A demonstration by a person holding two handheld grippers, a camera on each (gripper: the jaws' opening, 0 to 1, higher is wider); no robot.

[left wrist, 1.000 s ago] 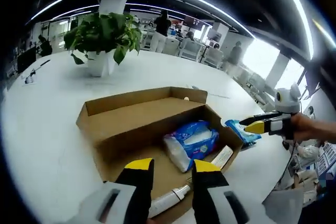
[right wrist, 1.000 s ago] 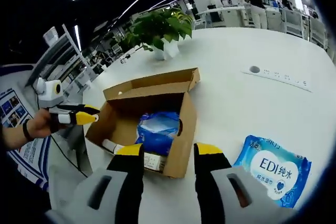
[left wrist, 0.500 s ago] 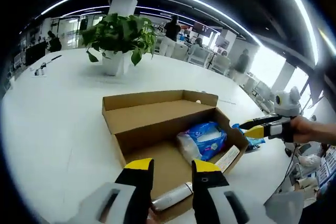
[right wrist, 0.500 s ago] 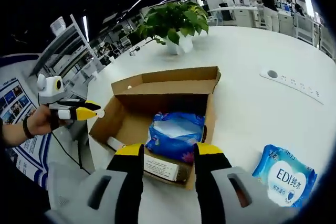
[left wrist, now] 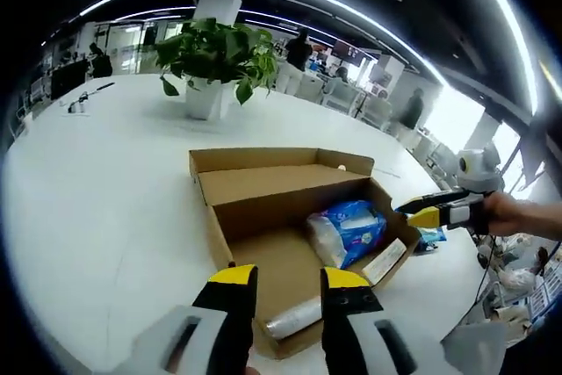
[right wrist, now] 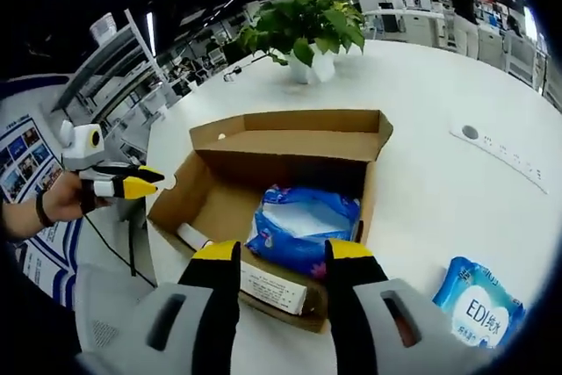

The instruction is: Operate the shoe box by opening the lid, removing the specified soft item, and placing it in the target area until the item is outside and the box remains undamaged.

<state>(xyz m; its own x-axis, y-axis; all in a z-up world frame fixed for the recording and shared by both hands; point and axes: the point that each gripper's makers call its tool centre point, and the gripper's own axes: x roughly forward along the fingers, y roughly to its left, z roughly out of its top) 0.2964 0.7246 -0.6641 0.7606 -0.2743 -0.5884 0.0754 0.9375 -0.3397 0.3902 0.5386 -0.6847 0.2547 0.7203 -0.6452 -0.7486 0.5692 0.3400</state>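
Looking across the big white table (left wrist: pixel 105 208), I see a green plant (left wrist: pixel 215 50) in a white pot far behind the box. My shoe box (right wrist: pixel 290 142) sits open, its lid folded back flat. Inside it lie a soft blue pack (right wrist: pixel 303 226), a long white carton (right wrist: pixel 272 287) and a white tube (left wrist: pixel 294 318). Another blue wipes pack (right wrist: pixel 479 305) rests on the table beside the box. My left gripper (left wrist: pixel 285 283) and right gripper (right wrist: pixel 277 256) both hang over the box's near edge, jaws apart, holding nothing.
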